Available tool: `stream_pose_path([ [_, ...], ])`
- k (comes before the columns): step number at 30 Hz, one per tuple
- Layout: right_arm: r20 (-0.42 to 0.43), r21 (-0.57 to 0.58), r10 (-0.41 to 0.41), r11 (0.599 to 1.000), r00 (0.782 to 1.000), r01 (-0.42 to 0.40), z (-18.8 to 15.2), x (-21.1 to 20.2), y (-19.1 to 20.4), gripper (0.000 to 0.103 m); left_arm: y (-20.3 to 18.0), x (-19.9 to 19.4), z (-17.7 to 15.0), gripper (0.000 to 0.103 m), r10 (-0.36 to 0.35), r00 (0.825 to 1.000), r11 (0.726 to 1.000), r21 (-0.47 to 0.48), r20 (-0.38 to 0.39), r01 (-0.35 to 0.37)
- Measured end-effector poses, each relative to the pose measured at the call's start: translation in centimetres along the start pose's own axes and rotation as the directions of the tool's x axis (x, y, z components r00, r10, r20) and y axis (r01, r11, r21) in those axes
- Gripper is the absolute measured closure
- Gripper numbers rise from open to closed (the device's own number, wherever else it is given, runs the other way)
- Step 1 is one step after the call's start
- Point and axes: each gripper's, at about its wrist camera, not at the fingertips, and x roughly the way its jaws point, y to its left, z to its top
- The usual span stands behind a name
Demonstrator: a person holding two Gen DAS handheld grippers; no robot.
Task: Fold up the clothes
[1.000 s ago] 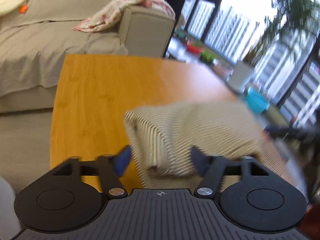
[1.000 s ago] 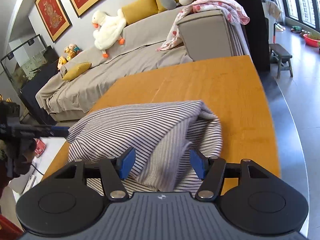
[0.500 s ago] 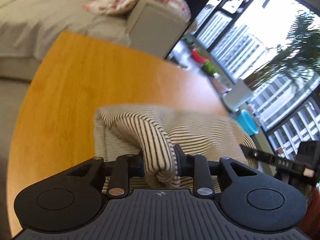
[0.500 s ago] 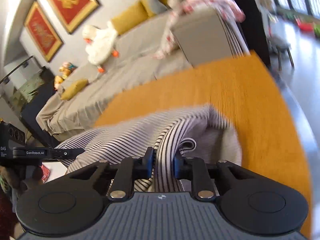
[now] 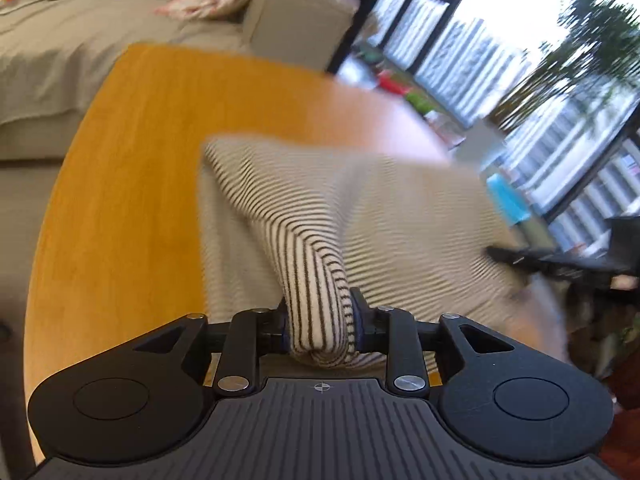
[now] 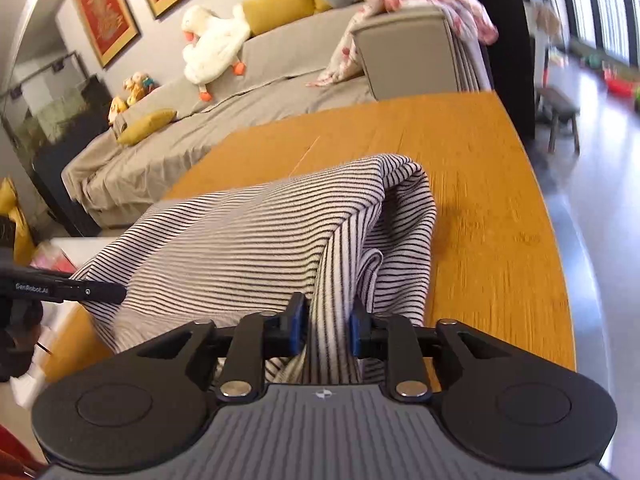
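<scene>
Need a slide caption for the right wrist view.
Right gripper pinching a fold of striped garment over wooden table, sofa behind.

Each gripper is black with a ribbed grey top plate. The left gripper (image 5: pixel 319 330) and right gripper (image 6: pixel 325 326) carry blue pads, silver screws and round side discs.

- Striped garment (image 6: pixel 248 236): soft knit cloth, matt, finely ribbed.
- Table (image 6: pixel 480 184): orange-toned wood, smooth, faint sheen.
- Right gripper (image 6: pixel 325 322): matt black plastic, blue pads, bright metal pivot pins.
- Sofa (image 6: pixel 256 96): matt grey-beige fabric cover.
</scene>
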Motion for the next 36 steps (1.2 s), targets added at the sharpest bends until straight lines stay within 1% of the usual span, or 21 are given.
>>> stream_pose_path([
  [1,0.003,-0.008,-0.008,1.0,1.0,0.008,0.1,-0.2,0.1,0.078,0.0,-0.3,0.0,0.067,0.0,1.0,1.0,-0.003,0.006,0.0],
  [2,0.005,-0.014,-0.015,1.0,1.0,0.015,0.2,-0.5,0.2,0.071,-0.1,-0.7,0.3,0.066,0.007,1.0,1.0,0.0,0.018,-0.007],
  [3,0.008,-0.021,-0.022,1.0,1.0,0.022,0.4,-0.7,0.4,0.054,-0.3,-1.5,0.7,0.064,0.02,0.999,1.0,0.013,0.039,-0.021],
  [4,0.02,-0.039,-0.035,0.999,0.999,0.036,0.5,-1.0,0.5,0.03,-0.7,-2.3,1.1,0.062,0.033,0.997,0.999,0.028,0.066,-0.035],
  [5,0.033,-0.058,-0.048,0.997,0.998,0.05,0.7,-1.4,0.6,0.021,-1.1,-3.2,1.3,0.06,0.038,0.995,0.998,0.037,0.091,-0.042],
  [6,0.053,-0.073,-0.052,0.996,0.997,0.056,0.8,-1.8,0.7,0.012,-1.5,-4.1,1.4,0.052,0.033,0.993,0.998,0.04,0.116,-0.038],
  [9,0.104,-0.091,-0.045,0.994,0.994,0.055,1.6,-2.6,0.9,0.0,-2.6,-5.9,1.7,0.037,-0.049,0.986,0.999,0.015,0.158,0.047],
  [10,0.122,-0.098,-0.05,0.993,0.991,0.062,1.9,-2.6,1.1,0.0,-2.9,-6.0,1.7,0.028,-0.092,0.983,0.996,0.0,0.158,0.093],
  [11,0.136,-0.107,-0.061,0.991,0.989,0.075,2.2,-2.4,1.2,0.0,-3.4,-5.7,1.7,0.024,-0.139,0.979,0.99,-0.018,0.147,0.143],
  [12,0.147,-0.12,-0.075,0.988,0.986,0.093,2.5,-2.1,1.4,0.0,-3.8,-5.0,1.5,0.023,-0.186,0.975,0.981,-0.038,0.123,0.192],
  [14,0.164,-0.169,-0.132,0.972,0.977,0.16,2.9,-0.9,1.9,0.0,-4.3,-2.6,0.8,0.022,-0.242,0.969,0.966,-0.074,0.057,0.246],
  [16,0.165,-0.239,-0.223,0.936,0.961,0.259,3.1,1.1,2.3,0.0,-4.3,0.2,0.2,0.02,-0.218,0.976,0.971,-0.099,-0.01,0.216],
  [17,0.153,-0.287,-0.284,0.904,0.947,0.317,2.9,2.4,2.4,0.0,-4.2,1.1,0.2,0.02,-0.205,0.979,0.975,-0.09,-0.011,0.203],
  [18,0.146,-0.298,-0.301,0.895,0.942,0.332,2.5,3.0,2.3,0.0,-4.1,1.7,0.2,0.015,-0.2,0.98,0.977,-0.073,0.003,0.199],
  [20,0.133,-0.314,-0.328,0.881,0.935,0.354,1.8,4.1,2.1,0.0,-4.4,2.4,1.1,0.012,-0.145,0.989,0.989,-0.031,0.035,0.146],
  [21,0.122,-0.285,-0.326,0.893,0.938,0.347,1.7,4.0,2.0,0.0,-4.4,2.8,1.7,0.009,-0.113,0.992,0.993,-0.021,0.048,0.114],
  [24,0.092,-0.214,-0.293,0.928,0.952,0.306,0.8,3.4,1.8,0.0,-4.0,4.9,3.6,0.006,-0.074,0.994,0.997,0.003,0.083,0.074],
  [27,0.089,-0.188,-0.25,0.946,0.964,0.262,-1.0,2.6,2.8,0.0,-4.0,6.6,5.5,0.005,-0.051,0.993,0.998,0.044,0.109,0.047],
  [30,0.088,-0.204,-0.218,0.951,0.972,0.232,-2.1,1.7,4.3,0.0,-4.3,7.8,6.4,0.005,-0.043,0.992,0.998,0.045,0.119,0.038],
  [33,0.077,-0.229,-0.17,0.956,0.982,0.184,-1.2,0.8,4.8,0.0,-5.2,7.1,6.6,0.005,-0.005,0.991,0.998,0.056,0.13,-0.003],
  [36,0.111,-0.202,-0.135,0.967,0.985,0.156,0.2,-0.9,4.0,0.0,-6.0,4.0,5.2,0.005,-0.002,0.989,0.997,0.077,0.147,-0.01],
])
